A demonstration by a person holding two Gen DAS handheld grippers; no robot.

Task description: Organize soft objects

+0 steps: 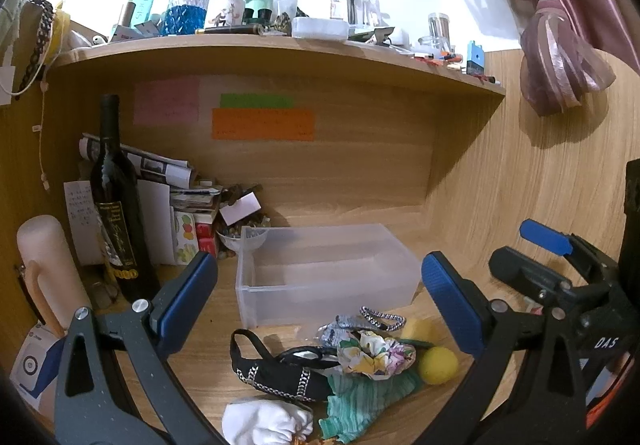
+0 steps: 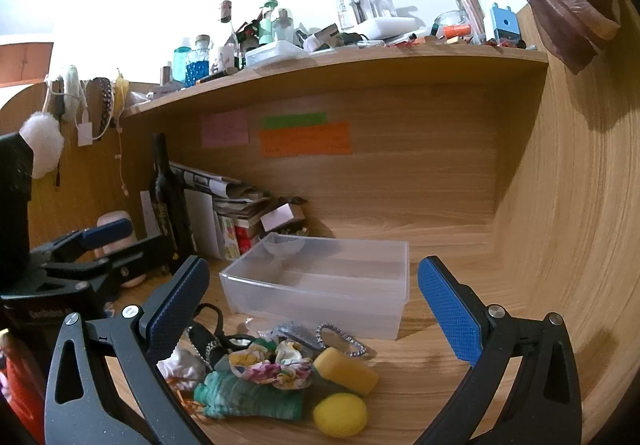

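Both claws, left claw (image 1: pixel 316 301) and right claw (image 2: pixel 314 305), are hovering released above the pile (image 2: pixel 276 373). They are pointing toward the bin (image 2: pixel 320 285) on the bench (image 2: pixel 440 365).

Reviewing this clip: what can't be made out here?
- Sticky notes: writing too small and blurred, both views.
- White cloth: cut off by the bottom edge, left wrist view; partly behind the right gripper finger in the right.
- Green cloth: partly under the scrunchie.

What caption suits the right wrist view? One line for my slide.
Open right tongs hover over a pile of soft objects in front of an empty clear plastic bin.
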